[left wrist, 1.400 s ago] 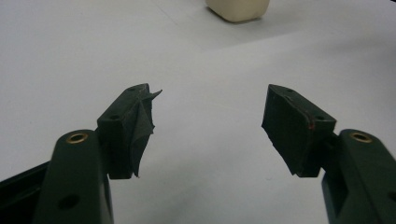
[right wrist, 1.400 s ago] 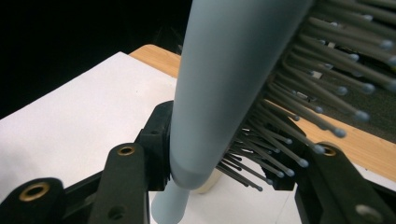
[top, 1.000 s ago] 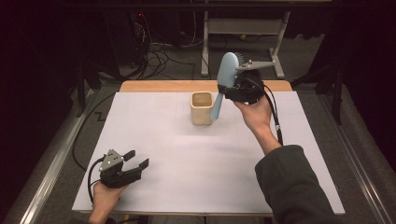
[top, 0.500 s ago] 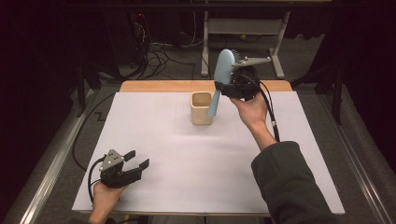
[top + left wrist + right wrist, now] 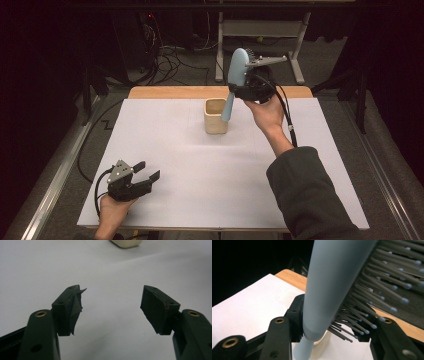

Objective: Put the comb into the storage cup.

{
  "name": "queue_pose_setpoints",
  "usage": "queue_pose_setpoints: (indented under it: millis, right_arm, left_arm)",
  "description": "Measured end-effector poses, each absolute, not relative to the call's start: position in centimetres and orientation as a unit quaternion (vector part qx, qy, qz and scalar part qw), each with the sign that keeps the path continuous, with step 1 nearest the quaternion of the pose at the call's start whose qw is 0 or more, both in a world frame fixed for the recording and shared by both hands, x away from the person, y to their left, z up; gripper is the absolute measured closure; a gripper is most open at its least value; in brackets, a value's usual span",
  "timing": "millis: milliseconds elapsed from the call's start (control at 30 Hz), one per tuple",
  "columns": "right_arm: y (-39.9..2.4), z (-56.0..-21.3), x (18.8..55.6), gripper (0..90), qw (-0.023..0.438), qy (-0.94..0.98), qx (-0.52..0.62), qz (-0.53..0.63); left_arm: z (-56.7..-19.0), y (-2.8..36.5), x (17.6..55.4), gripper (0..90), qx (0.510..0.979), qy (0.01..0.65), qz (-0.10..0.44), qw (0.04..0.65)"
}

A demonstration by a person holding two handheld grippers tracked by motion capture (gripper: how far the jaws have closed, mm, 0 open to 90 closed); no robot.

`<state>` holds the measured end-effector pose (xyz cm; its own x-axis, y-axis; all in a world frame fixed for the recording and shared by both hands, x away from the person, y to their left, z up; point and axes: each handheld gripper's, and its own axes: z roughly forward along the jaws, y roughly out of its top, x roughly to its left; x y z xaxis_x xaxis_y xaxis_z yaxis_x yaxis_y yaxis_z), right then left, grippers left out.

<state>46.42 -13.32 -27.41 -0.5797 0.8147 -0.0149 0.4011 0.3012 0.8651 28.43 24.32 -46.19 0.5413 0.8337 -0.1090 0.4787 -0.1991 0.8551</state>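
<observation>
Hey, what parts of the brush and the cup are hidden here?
- Hairbrush handle tip: in the right gripper view the cup's rim hides whether it is inside.
- Brush head top: cut off by that view's upper edge.
- Cup inside: too dark and small in the high view.
- Cup in the left gripper view: cut off by the top edge.

One hairbrush [image 5: 236, 70] is in sight — pale blue, with a single handle and many bristles, too many to count. One cup [image 5: 216, 116] stands on the desk, beige and squarish. There are two grippers: the right gripper [image 5: 240, 91], and the left gripper [image 5: 148, 170]; each has two black jaws, four jaws in all. Two hands show, one per gripper, and one dark sleeve [image 5: 310, 195]. One white sheet [image 5: 200, 175] covers the one desk [image 5: 165, 92], whose wooden edge shows at the far side. Beyond it, on the floor, lies a tangle of cables [image 5: 170, 57] — their number cannot be told.
</observation>
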Motion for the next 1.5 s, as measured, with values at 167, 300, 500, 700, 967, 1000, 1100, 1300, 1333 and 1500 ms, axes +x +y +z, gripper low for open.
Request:
queue_pose_setpoints:
  millis: [167,300,500,700,967,1000,1100,1300,1333,1500]
  right_arm:
    - [-12.9,-27.3,46.9,52.9,0.245,0.77,0.393,0.438]
    - [-12.5,-27.3,47.2,53.0,0.248,0.769,0.395,0.436]
    - [-11.9,-27.3,47.5,52.9,0.255,0.767,0.395,0.436]
    - [-11.6,-27.5,47.9,52.7,0.261,0.764,0.399,0.435]
    - [-11.3,-27.9,48.3,52.4,0.265,0.759,0.403,0.437]
    - [-11.3,-27.9,48.4,52.3,0.266,0.758,0.404,0.437]
    - [-11.3,-28.0,48.5,52.2,0.265,0.757,0.405,0.439]
    - [-11.1,-28.3,48.7,51.8,0.264,0.758,0.406,0.437]
    - [-11.0,-28.4,48.7,51.6,0.263,0.758,0.406,0.437]
    - [-10.7,-28.6,48.8,51.4,0.264,0.758,0.404,0.439]
  left_arm:
    - [-46.2,24.3,28.4,33.6,0.75,0.437,0.194,0.457]
    - [-46.2,24.3,28.4,33.6,0.75,0.436,0.193,0.458]
    - [-46.2,24.3,28.4,33.7,0.75,0.436,0.192,0.459]
    - [-46.2,24.3,28.5,33.7,0.75,0.436,0.192,0.459]
    - [-46.2,24.3,28.5,33.7,0.75,0.437,0.191,0.459]
    - [-46.2,24.3,28.5,33.7,0.75,0.436,0.191,0.459]
    - [-46.2,24.3,28.5,33.6,0.75,0.436,0.191,0.459]
    - [-46.2,24.3,28.4,33.6,0.75,0.435,0.19,0.46]
    - [-46.2,24.3,28.4,33.6,0.75,0.435,0.19,0.46]
    - [-46.2,24.3,28.4,33.5,0.75,0.435,0.19,0.461]
